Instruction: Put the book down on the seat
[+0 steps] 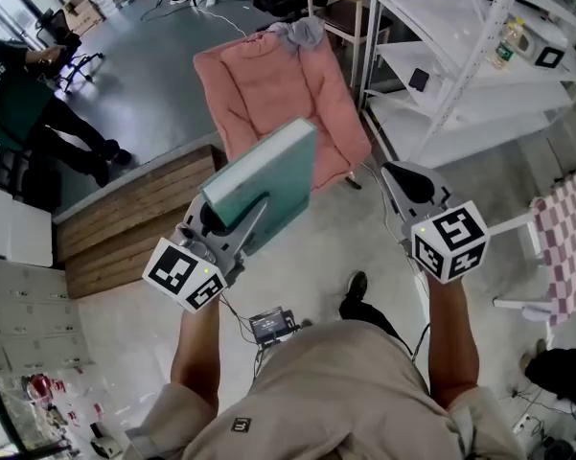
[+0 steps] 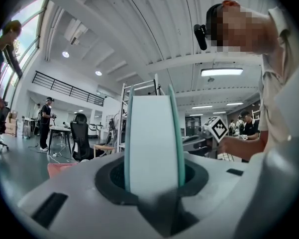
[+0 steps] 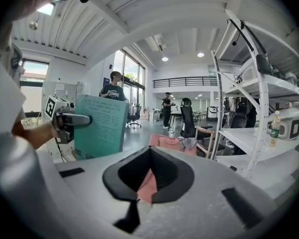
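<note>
Carry step. Your left tongs (image 1: pixel 257 211) clamp the book (image 1: pixel 268 175), held in the air short of the pink seat (image 1: pixel 268 84). Your right tongs (image 1: pixel 409 182) are closed and empty. Next, you reach over the cushion, lower the book flat and let go.

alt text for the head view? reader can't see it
The left gripper clamps a thick teal book in its jaws, held on edge in front of a pink cushioned chair. The right gripper beside it holds nothing; white metal shelving stands at right.
</note>
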